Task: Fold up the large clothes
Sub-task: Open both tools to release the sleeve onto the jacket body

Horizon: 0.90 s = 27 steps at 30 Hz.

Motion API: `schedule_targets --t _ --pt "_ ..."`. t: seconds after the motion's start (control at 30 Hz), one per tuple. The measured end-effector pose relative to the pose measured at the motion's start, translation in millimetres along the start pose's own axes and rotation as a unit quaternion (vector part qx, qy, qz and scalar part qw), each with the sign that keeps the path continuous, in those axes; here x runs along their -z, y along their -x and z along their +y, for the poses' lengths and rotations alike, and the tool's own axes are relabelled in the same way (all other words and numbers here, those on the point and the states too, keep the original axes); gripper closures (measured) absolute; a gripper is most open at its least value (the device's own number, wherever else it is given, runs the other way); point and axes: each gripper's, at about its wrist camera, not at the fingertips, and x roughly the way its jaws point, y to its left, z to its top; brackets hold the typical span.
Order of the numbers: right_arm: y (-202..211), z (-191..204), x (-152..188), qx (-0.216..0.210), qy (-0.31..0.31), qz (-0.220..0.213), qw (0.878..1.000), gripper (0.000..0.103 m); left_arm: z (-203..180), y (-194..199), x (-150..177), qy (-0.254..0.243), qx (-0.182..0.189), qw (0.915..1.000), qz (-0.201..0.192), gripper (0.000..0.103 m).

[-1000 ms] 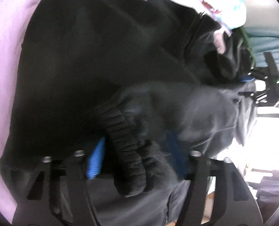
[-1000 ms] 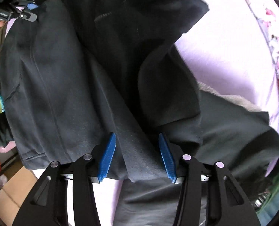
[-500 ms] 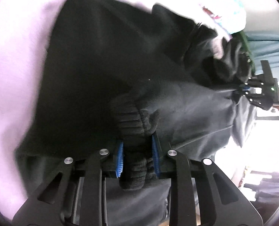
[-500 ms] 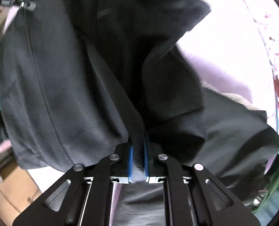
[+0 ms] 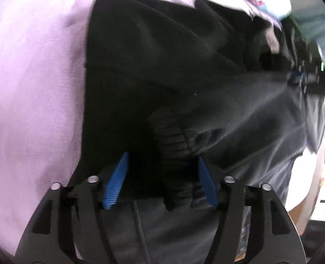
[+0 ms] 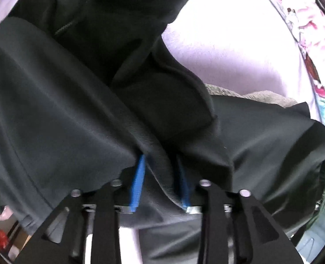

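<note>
We see a large dark grey, soft-fleece jacket [image 5: 162, 70] lying spread over a pale lilac plush blanket [image 5: 30, 88] on a bed; in the left wrist view its body runs from the lower part of the frame up toward the top right, and a ribbed knit cuff [image 5: 173, 145] at the end of a sleeve points down toward the camera. Our left hand-held gripper [image 5: 161, 180] has just been opening: its blue pads now stand wide apart, with the cuff lying between them, close against the right pad, while the left pad is clear of it. Our right hand-held gripper [image 6: 161, 180] has likewise just been opening; its blue pads are parted a moderate way, with a thick fold of the jacket's edge [image 6: 158, 165] running down between them, and we cannot tell whether the pads still press on it. Around the jacket, a floral-printed fabric in pink, white and teal [image 6: 311, 44] borders the blanket, and a patch of beige fuzzy cloth [image 6: 239, 93] shows just beyond the jacket's folded flap. We can read no label or writing on the garment; a small stitched mark near the collar is too blurred.
</note>
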Motion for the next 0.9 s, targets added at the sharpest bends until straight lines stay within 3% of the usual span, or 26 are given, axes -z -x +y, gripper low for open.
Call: schedule_targets --t 0.03,0.07,0.1,0.17,0.23,0.37,0.43,0.5,0.57,0.63,0.7,0.77,0.9 --pt "5.9 1.3 5.2 0.002 0.003 -0.008 1.0 0.046 1.6 9.7 -0.7 0.006 -0.011 0.9999 -0.009 0.024" --pt "17.8 6.2 12.3 0.016 0.012 -0.019 1.0 0.025 0.9 18.5 -0.8 0.004 -0.019 0.9996 -0.018 0.021" --pt "24.6 15.9 15.9 0.028 0.018 -0.03 0.999 0.021 -1.1 28.0 -0.1 -0.002 -0.025 0.9993 -0.028 0.019" --pt "57.9 16.2 27.2 0.042 0.001 -0.072 0.996 0.021 -4.8 53.4 0.4 -0.018 -0.064 0.9959 -0.061 0.019" --pt "93.4 14.0 40.4 0.034 -0.059 -0.13 0.989 0.021 -12.2 77.2 -0.7 -0.016 -0.076 0.9925 -0.094 0.017" --pt "107.6 53.8 67.6 0.009 -0.107 -0.19 0.976 0.018 -42.0 90.1 -3.1 -0.028 -0.041 0.99 -0.132 0.008" --pt "79.7 76.8 59.6 0.005 -0.121 -0.192 0.974 0.018 -70.0 72.0 -1.5 -0.056 -0.036 0.9888 -0.133 0.008" --pt "47.2 101.5 52.5 0.024 -0.141 -0.162 0.976 0.018 -85.4 46.2 2.4 -0.071 -0.047 0.9869 -0.137 0.008" --pt "18.3 117.6 55.3 0.038 -0.158 -0.14 0.977 0.018 -94.6 3.8 1.6 -0.09 -0.076 0.9851 -0.125 0.009" --pt "-12.0 119.2 60.6 0.017 -0.197 -0.13 0.972 0.014 -85.1 -36.7 3.4 -0.093 -0.12 0.9838 -0.095 0.009" --pt "-28.4 107.5 69.8 -0.022 -0.259 -0.134 0.956 0.008 -70.1 -56.6 9.4 -0.087 -0.115 0.9848 -0.097 0.005" --pt "-30.9 103.9 69.1 -0.031 -0.271 -0.134 0.953 0.006 -71.5 -58.1 12.6 -0.104 -0.119 0.9813 -0.11 0.005" --pt "-5.3 102.9 77.6 -0.023 -0.276 -0.139 0.951 0.006 -68.1 -37.6 7.4 -0.09 -0.103 0.9855 -0.101 0.006"
